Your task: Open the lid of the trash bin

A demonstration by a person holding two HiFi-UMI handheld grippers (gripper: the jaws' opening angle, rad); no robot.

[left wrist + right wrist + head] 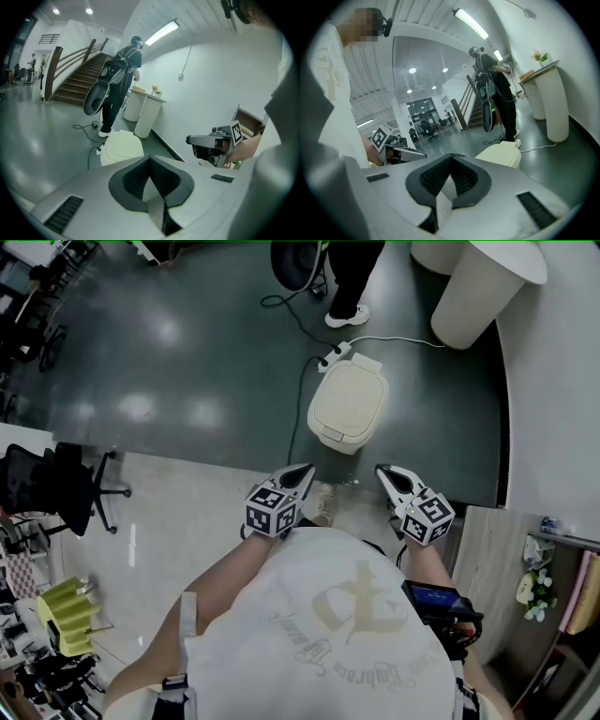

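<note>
A cream trash bin [349, 407] stands on the dark floor straight ahead of me, its lid down flat. It also shows in the left gripper view as the bin [123, 146] and low in the right gripper view as the bin [501, 156]. My left gripper [305, 468] and right gripper [382, 470] are held side by side close to my body, short of the bin and above floor level. Both point toward it. Each has its jaws shut with nothing between them, as seen at the left gripper [150, 159] and the right gripper [451, 157].
A person [119, 79] with a backpack stands just beyond the bin, one shoe [347, 315] near it. A power strip and cable [335, 357] lie behind the bin. White pedestals [478, 292] and a wall are at right, an office chair [66, 488] at left, a wooden shelf [487, 549] by my right side.
</note>
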